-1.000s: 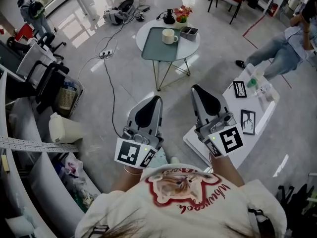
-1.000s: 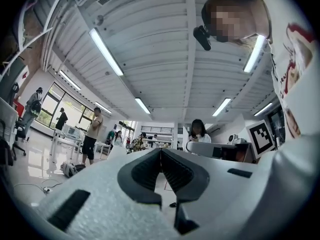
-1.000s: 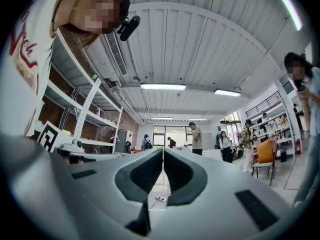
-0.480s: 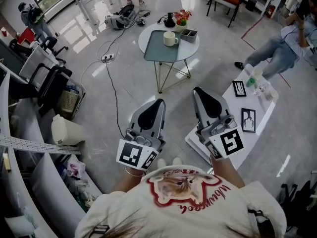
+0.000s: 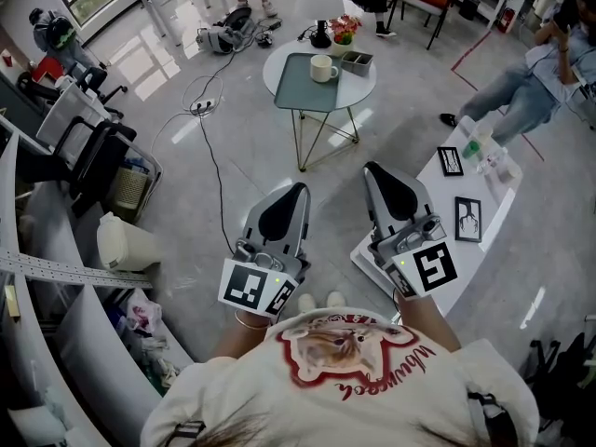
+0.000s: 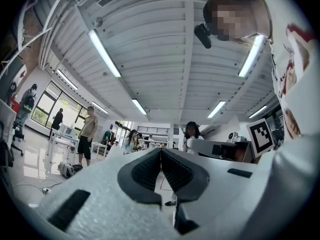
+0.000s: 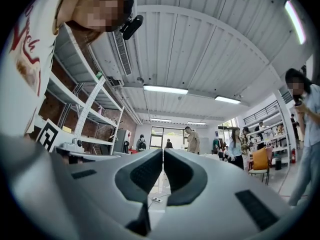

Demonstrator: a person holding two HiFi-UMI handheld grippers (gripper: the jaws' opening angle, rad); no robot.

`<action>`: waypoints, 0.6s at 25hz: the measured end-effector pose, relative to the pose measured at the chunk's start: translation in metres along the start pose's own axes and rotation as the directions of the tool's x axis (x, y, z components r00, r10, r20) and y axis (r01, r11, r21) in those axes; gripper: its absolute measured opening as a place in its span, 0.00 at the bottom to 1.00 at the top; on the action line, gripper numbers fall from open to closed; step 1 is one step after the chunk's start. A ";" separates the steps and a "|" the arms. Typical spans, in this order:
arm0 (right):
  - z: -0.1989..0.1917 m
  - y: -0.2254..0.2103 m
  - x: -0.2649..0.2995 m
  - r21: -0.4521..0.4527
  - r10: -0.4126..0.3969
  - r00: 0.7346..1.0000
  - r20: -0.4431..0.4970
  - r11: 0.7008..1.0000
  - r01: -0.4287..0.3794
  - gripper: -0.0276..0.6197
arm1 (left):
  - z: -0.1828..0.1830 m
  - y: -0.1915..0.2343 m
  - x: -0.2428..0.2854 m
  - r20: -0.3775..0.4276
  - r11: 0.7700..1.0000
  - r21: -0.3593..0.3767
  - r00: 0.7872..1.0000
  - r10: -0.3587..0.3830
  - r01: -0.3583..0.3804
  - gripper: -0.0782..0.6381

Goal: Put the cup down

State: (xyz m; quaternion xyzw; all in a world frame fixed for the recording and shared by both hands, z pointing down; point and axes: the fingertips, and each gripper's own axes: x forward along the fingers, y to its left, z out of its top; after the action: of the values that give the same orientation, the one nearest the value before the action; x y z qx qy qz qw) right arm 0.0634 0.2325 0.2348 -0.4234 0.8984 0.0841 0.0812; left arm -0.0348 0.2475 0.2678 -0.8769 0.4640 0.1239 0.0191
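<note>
At the far left of the head view, a white plastic jug stands on the floor beside a dark office chair. A black cable runs across the grey floor from a power strip.

The left gripper is held low in front of the person, pointing forward over bare floor. In the left gripper view, the left gripper's two dark pads meet along their front edge, with nothing between them, so it is closed and empty.

Ahead of both grippers and well apart from them stands a round table on thin metal legs. A grey-green tray lies on it, and the white cup stands upright on the far part of that tray, its handle to the right. Just right of the tray sits a small dark box; behind it are some flowers.

The right gripper is held beside the left one, over the near end of a low white table. In the right gripper view, the right gripper's jaws are likewise pressed together at the tips and grip nothing.

Two framed pictures lie flat on the white table. At the far right a person sits.
</note>
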 end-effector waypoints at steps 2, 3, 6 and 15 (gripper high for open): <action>-0.001 0.001 0.000 -0.003 -0.001 1.000 -0.009 1.000 0.001 0.09 | 0.001 0.000 -0.001 0.002 1.000 -0.002 1.000 -0.001 0.001 0.13; -0.001 0.002 0.000 -0.002 -0.001 1.000 -0.011 1.000 0.001 0.09 | 0.002 0.000 -0.002 0.004 1.000 -0.002 1.000 -0.001 0.001 0.13; 0.000 0.003 -0.001 0.002 0.001 1.000 -0.009 1.000 -0.001 0.09 | 0.002 -0.001 -0.003 0.002 1.000 -0.001 1.000 -0.001 0.001 0.13; 0.000 0.003 -0.002 0.001 0.007 1.000 -0.008 1.000 -0.007 0.09 | 0.004 -0.001 -0.003 0.009 1.000 -0.005 1.000 0.001 -0.001 0.13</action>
State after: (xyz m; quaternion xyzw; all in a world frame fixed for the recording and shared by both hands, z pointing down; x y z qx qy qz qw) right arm 0.0619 0.2360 0.2351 -0.4206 0.9002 0.0825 0.0776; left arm -0.0362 0.2513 0.2648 -0.8761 0.4641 0.1290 0.0187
